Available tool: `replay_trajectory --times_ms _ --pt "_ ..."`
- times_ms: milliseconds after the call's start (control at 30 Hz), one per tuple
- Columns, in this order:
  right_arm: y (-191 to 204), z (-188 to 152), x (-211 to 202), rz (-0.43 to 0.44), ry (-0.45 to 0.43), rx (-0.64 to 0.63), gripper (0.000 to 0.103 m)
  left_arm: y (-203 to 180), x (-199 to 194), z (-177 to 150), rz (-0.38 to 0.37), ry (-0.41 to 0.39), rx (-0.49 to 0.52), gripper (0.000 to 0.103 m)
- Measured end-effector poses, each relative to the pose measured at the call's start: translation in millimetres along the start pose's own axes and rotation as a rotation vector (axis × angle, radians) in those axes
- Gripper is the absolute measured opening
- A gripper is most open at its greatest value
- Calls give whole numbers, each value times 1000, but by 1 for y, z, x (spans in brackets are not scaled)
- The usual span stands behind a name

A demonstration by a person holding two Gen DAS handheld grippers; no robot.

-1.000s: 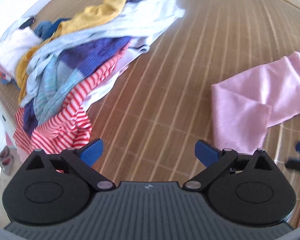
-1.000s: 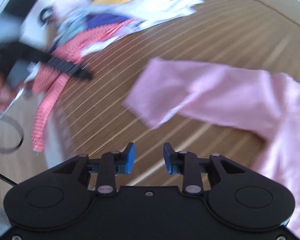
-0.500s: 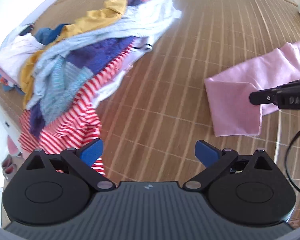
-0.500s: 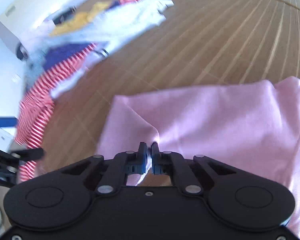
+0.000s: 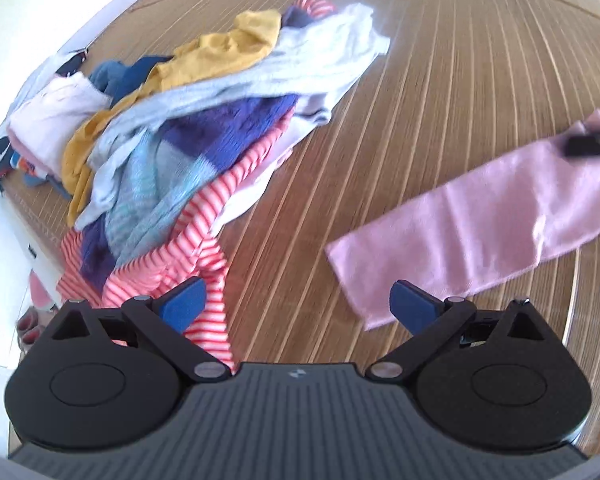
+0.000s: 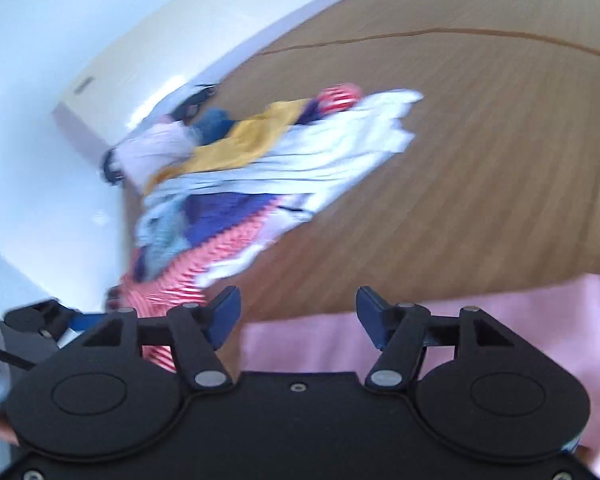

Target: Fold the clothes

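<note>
We see the pink garment [image 5: 496, 216] lying flat on the woven bamboo mat [image 5: 440, 80], spread as a long folded strip that runs from near the middle of the left wrist view out to its right edge. In the right wrist view the same pink cloth [image 6: 520, 312] fills the lower right, its near edge passing under the tool.

Our right tongs [image 6: 298, 316] are opening, the two blue pads apart with the pink cloth showing below the gap and neither pad pressing on it. In the left wrist view a dark blurred piece of that right tool [image 5: 592, 144] sits over the far end of the pink strip.

Our left tongs [image 5: 296, 304] stand wide apart with only mat between the pads; the near corner of the pink strip lies just beside the right-hand pad, and we cannot tell whether it touches.

Across a bare stretch of mat, well apart from the pink garment, lies the pile of unfolded clothes [image 5: 188, 152]: a red and white striped piece [image 5: 204, 256] at its near end, a pale grey-white top [image 5: 292, 76] draped over it, a mustard yellow piece [image 5: 220, 56] and dark blue knit [image 5: 236, 128] between them. Behind the pile, at the mat's edge, a small stack of pale folded cloth [image 5: 56, 112] rests near the white wall [image 6: 60, 40].
</note>
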State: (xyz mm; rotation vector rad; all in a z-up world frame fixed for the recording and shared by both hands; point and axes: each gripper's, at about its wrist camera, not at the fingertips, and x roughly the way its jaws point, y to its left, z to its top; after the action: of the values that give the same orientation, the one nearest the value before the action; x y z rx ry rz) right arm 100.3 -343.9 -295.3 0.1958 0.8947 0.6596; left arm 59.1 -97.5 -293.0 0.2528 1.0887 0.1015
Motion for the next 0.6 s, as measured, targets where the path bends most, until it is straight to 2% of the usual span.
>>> replay_trajectory --times_ms 67,200,400,467,533,600 --pt "-30 -10 -25 -118 16 11 66 -11 1 13 -20 -13 6 101" --pt "-98 -30 -81 -303 41 105 69 -47 3 39 -84 -24 51 101" --pt "-168 -61 -158 -542 26 273 69 -132 6 65 -210 -1 121 101" --pt "-181 -68 -177 -578 -2 317 69 -163 5 70 -232 3 127 101" --pt "-192 -72 -190 -586 -24 338 70 -193 3 76 -223 -5 123 101" --pt "-204 -71 -196 -597 -27 318 78 -217 2 85 -236 -9 112 101"
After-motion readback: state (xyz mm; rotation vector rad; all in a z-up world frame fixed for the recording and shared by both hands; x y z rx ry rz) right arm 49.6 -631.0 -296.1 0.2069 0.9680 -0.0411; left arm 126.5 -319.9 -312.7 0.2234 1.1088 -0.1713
